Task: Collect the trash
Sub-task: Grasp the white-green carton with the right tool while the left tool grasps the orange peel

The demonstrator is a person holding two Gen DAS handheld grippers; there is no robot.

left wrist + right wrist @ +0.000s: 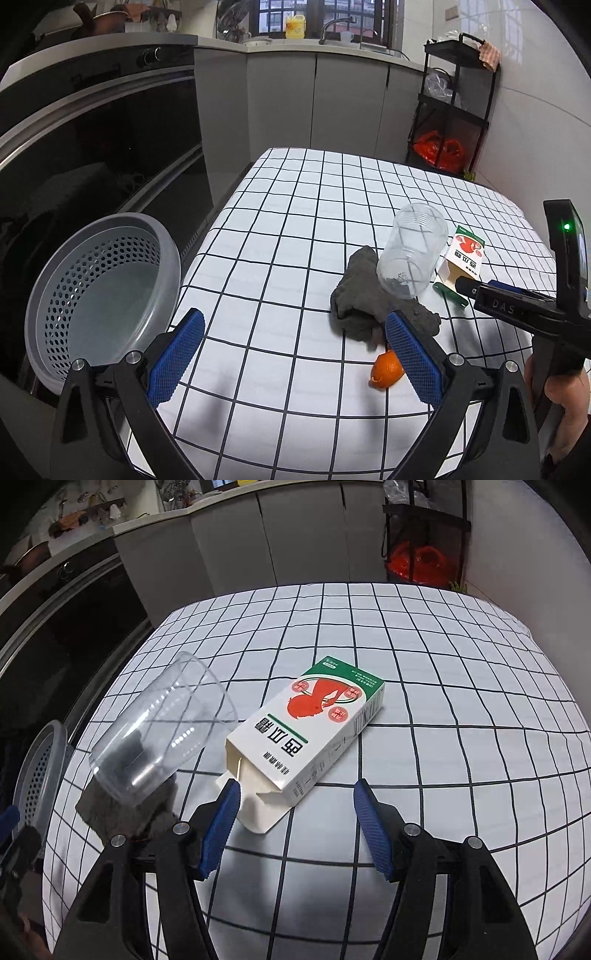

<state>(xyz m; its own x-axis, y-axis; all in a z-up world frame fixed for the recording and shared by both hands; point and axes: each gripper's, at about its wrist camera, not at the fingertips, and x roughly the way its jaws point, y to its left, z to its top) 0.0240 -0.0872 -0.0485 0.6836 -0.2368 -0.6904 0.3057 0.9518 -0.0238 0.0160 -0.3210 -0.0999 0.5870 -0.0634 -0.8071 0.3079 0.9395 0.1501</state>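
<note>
On the checked tablecloth point(295, 229) lie a white and green carton point(314, 734) with its flap end open, a clear plastic cup point(162, 731) on its side, a crumpled grey cloth point(362, 299) and a piece of orange peel point(386, 371). My right gripper point(295, 812) is open just above the cloth, the carton's open end between its blue pads without touching them. Over the table's near left part my left gripper point(295, 354) stands open and empty, the peel just behind its right pad. The right gripper's body point(524, 306) reaches in at the right of the left wrist view.
A grey perforated basket point(103, 295) sits off the table's left edge, empty. A dark oven front point(92, 147) and grey cabinets stand behind. A black shelf rack point(454, 103) with a red bag stands at the back right beside the white wall.
</note>
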